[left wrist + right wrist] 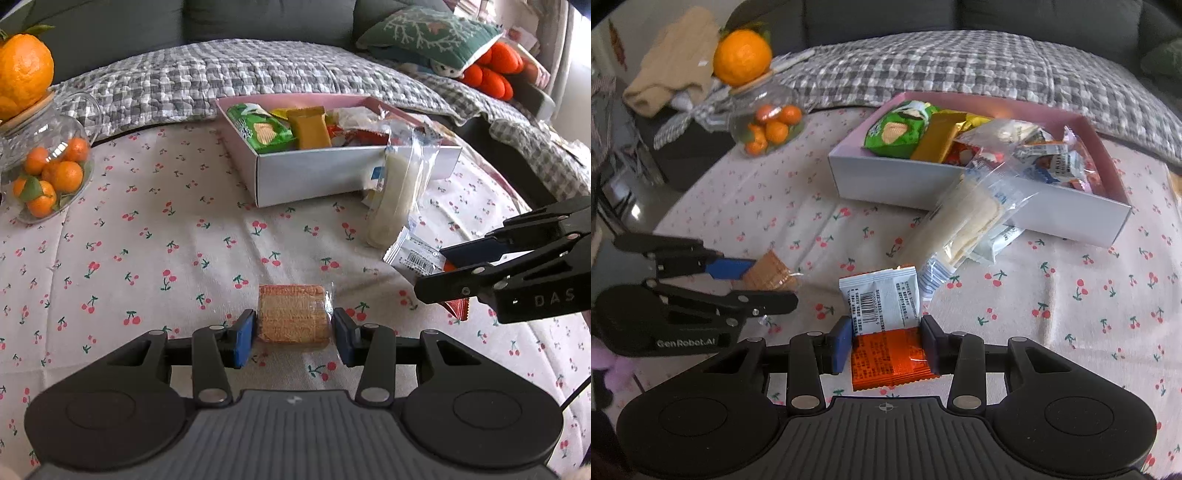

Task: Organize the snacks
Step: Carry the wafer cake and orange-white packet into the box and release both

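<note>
A wafer biscuit pack (293, 317) in clear wrap lies on the cherry-print tablecloth (147, 240). My left gripper (293, 334) is shut on it, a blue pad against each side; the right wrist view shows the same grip (774, 282). My right gripper (886, 338) is shut on an orange-and-white snack packet (882, 306), barcode side up. From the left wrist view that gripper (430, 271) enters at the right with the packet (415, 258). Behind both stands a white box with a pink inside (314, 173), holding several snacks. A clear bag of pale biscuits (964, 221) leans on its front wall.
A glass jar of small oranges (48, 173) with a large orange (24, 74) on its lid stands at the table's left. A grey checked quilt (240, 74) on a sofa lies beyond the box. Another white packet (997, 240) lies under the clear bag.
</note>
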`<action>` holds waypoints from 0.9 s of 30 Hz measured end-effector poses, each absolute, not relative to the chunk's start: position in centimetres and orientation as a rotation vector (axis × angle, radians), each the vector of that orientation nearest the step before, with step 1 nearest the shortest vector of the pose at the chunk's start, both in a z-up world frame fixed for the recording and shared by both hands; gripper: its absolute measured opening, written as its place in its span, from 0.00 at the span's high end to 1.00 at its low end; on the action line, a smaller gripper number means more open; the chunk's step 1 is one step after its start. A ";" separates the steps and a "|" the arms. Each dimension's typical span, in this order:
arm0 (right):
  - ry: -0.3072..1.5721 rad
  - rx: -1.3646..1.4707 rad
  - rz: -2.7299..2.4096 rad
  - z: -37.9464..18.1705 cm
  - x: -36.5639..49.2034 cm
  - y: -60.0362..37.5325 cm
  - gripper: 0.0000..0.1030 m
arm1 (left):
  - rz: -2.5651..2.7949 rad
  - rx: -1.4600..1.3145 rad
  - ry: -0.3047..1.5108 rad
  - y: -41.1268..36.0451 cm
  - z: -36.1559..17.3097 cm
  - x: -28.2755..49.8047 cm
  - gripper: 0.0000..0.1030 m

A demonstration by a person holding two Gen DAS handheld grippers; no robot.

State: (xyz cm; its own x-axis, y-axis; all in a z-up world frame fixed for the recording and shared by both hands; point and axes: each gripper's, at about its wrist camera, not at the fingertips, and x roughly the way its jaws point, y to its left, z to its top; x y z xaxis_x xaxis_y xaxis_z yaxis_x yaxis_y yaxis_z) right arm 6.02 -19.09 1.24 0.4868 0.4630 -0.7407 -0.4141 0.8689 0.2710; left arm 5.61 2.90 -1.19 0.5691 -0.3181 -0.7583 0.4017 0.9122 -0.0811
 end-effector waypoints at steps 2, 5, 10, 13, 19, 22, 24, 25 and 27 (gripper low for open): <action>0.918 0.085 0.528 1.7 6.1 -19.4 0.62 | -0.422 0.096 0.864 2.9 -0.9 5.6 0.60; 0.910 0.116 0.516 2.4 6.2 -19.7 0.62 | -0.418 0.085 0.858 2.7 -0.4 5.6 0.60; 0.899 0.173 0.489 3.5 6.7 -20.4 0.62 | -0.406 0.059 0.842 2.2 0.6 6.0 0.60; 0.895 0.224 0.464 4.1 7.2 -21.0 0.62 | -0.403 0.043 0.825 2.0 1.3 6.0 0.60; 0.876 0.329 0.390 5.3 8.5 -22.8 0.62 | -0.385 -0.001 0.795 1.5 2.5 6.6 0.60; 0.861 0.396 0.365 5.9 9.3 -23.9 0.62 | -0.365 -0.027 0.791 1.3 2.9 6.9 0.60; 0.842 0.427 0.350 6.2 10.0 -24.6 0.62 | -0.357 -0.047 0.799 1.1 3.2 7.5 0.60; 0.832 0.438 0.339 6.3 10.3 -24.8 0.62 | -0.354 -0.059 0.802 1.0 3.3 7.9 0.60; 0.814 0.469 0.318 6.4 11.1 -25.3 0.62 | -0.355 -0.073 0.801 0.7 3.7 8.5 0.60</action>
State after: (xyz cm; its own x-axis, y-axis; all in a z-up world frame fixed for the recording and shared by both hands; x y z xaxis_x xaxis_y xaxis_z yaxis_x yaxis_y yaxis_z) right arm 11.14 -25.34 6.37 0.6484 0.4441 -0.6184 -0.0927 0.8522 0.5149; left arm 8.46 0.72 3.72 0.6404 -0.3386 -0.6894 0.2839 0.9384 -0.1972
